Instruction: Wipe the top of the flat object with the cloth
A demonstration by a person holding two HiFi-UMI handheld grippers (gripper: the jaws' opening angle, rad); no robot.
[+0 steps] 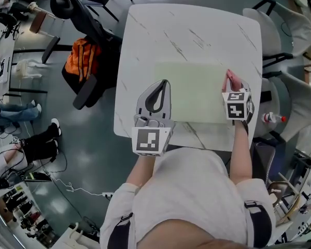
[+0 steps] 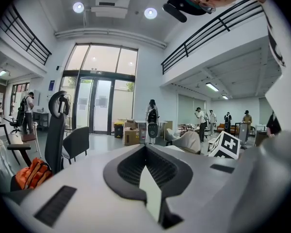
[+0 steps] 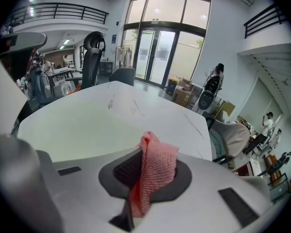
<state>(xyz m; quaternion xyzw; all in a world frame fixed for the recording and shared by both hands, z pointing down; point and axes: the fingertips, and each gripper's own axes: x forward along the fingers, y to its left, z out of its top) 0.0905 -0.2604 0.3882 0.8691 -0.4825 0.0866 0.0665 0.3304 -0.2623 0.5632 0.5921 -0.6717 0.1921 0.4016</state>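
Gripping a pink cloth (image 3: 153,166) firmly between the fingers of the right gripper (image 1: 233,88). Bunched over both fingertips, spilling up and a little forward of them, tail trailing back down the slot behind. Hovering or resting, can't tell which, right at the right edge of the pale green flat object (image 1: 192,92), laid flat on the white marbled table (image 1: 197,30) and stretching away ahead of those fingers and off to their left.

Over on the other side now: pressed together at the tips on the left gripper (image 1: 165,83), with nothing pinched between them. Leaving a teardrop gap behind the closed tips, and showing a pale green sliver through it. Parked at the left edge of that same flat object, tips just over its border. Well apart from the cloth, with the whole width of the sheet between the two sets of fingers. Beyond the left fingers, off the table: an office chair (image 2: 58,130) and an orange bag (image 2: 31,174).
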